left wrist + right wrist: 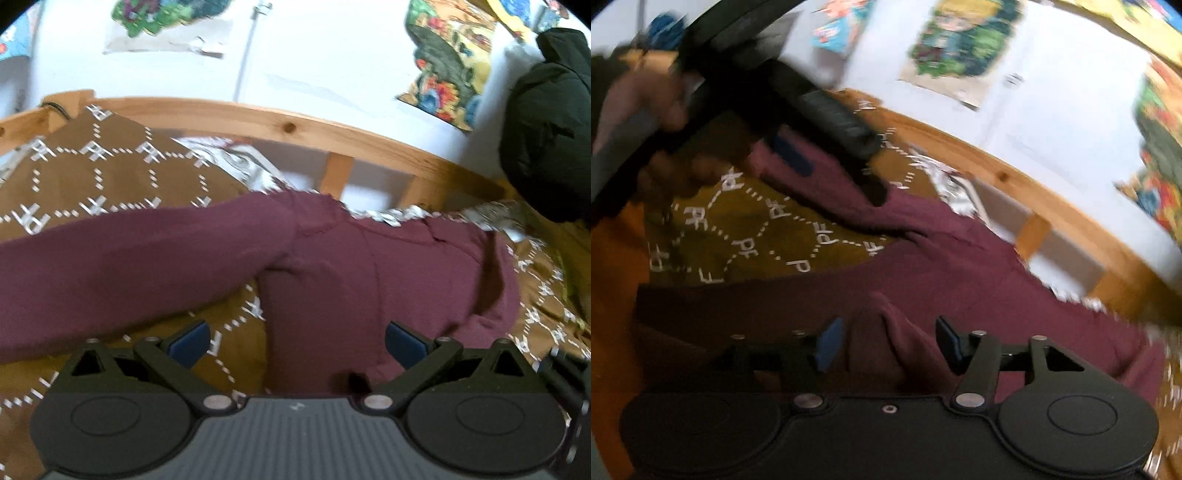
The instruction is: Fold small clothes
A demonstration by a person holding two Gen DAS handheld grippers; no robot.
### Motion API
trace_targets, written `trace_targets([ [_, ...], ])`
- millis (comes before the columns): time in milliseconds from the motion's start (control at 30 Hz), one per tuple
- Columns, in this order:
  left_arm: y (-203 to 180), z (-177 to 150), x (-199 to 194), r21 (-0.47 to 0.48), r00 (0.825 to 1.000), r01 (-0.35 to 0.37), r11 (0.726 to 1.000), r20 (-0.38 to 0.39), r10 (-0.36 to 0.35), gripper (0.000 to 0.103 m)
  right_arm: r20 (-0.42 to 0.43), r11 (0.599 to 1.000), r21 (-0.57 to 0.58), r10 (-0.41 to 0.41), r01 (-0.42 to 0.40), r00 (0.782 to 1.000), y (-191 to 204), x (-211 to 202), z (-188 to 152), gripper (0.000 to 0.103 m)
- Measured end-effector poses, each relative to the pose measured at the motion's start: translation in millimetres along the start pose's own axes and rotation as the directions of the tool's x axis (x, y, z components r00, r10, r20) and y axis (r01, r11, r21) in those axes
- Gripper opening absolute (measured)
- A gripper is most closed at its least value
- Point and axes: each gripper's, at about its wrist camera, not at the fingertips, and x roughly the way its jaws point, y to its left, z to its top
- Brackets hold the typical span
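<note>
On the left of your left wrist view, the blanket, brown with a white pattern, covers the bed, and one long sleeve of the maroon top lies across it toward the left edge. The body of the top is in the middle, spread on the blanket, with a fold of it coming down toward the camera. Your left gripper stands wide open: the blue pads are far apart, one on each side of this fold, and neither touches the cloth as far as you can see. Behind the top runs the wooden rail of the bed, then the white wall with the posters, and at the far right a dark garment hangs. In your right wrist view, very blurred, your left hand with its gripper is at the upper left, above the sleeve. The blanket shows under it, and the top fills the middle and the right, with the rail behind. Your right gripper is also open, a little less wide, and a raised ridge of the maroon cloth stands between its pads; you cannot tell if the pads touch it.
</note>
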Motion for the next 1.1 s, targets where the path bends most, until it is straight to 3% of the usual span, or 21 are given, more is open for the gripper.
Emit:
trace_targets([
  [167,-14.2,-13.4,12.8,0.085,0.994,0.087,0.993,-0.073,-0.081,0.102,-0.046,0.97,0.192,-0.142,0.148,0.989,-45.8,-21.1,-16.5,0.068],
  [300,-35.5,-28.2,25.3,0.179,0.991,0.097,0.979,-0.113,-0.078,0.102,-0.139,0.895,0.355,-0.236,0.271,0.962,-97.7,-22.5,-24.8,0.067],
  [367,-43.8,-32.4,31.8,0.229,0.989,0.121,0.966,-0.116,-0.096,0.102,-0.163,0.841,0.453,-0.247,0.295,0.955,-125.4,-20.8,-27.1,0.064],
  [467,-51.5,-34.6,41.8,0.293,0.99,0.119,0.949,-0.108,-0.091,0.098,-0.205,0.782,0.525,-0.267,0.336,0.942,-156.2,-5.5,-26.8,0.05],
  [567,-52.6,-29.7,56.5,0.263,0.985,0.133,0.956,-0.14,-0.098,0.081,-0.294,0.768,0.502,-0.28,0.397,0.914,-169.2,19.2,-24.1,0.04],
  [600,-50.2,-28.1,59.6,0.233,0.98,0.154,0.96,-0.156,-0.119,0.068,-0.316,0.762,0.503,-0.276,0.407,0.908,-173.2,25.6,-25.7,0.033],
  [633,-48.8,-26.4,62.9,0.208,0.976,0.169,0.963,-0.17,-0.134,0.046,-0.342,0.753,0.507,-0.27,0.419,0.9,-177.7,32.2,-27.9,0.02],
  [700,-48.8,-25.5,66.1,0.194,0.971,0.174,0.965,-0.197,-0.136,0.016,-0.365,0.729,0.535,-0.257,0.428,0.895,-186.1,41.4,-30.8,0.009],
  [800,-47.6,-24.3,52.8,0.185,0.978,0.174,0.967,-0.147,-0.148,0.007,-0.324,0.709,0.576,-0.26,0.407,0.91,-191.9,42.9,-26.4,0.004],
  [967,-32.9,-15.2,16.0,0.135,0.978,0.208,0.969,-0.032,-0.205,0.007,-0.215,0.753,0.54,-0.309,0.376,0.927,-191.6,38.9,-0.5,0.004],
  [1100,-25.5,-21.0,7.1,0.194,0.981,0.192,0.962,-0.013,-0.193,0.011,-0.218,0.762,0.536,-0.29,0.362,0.932,-197.8,52.8,5.4,0.004],
])
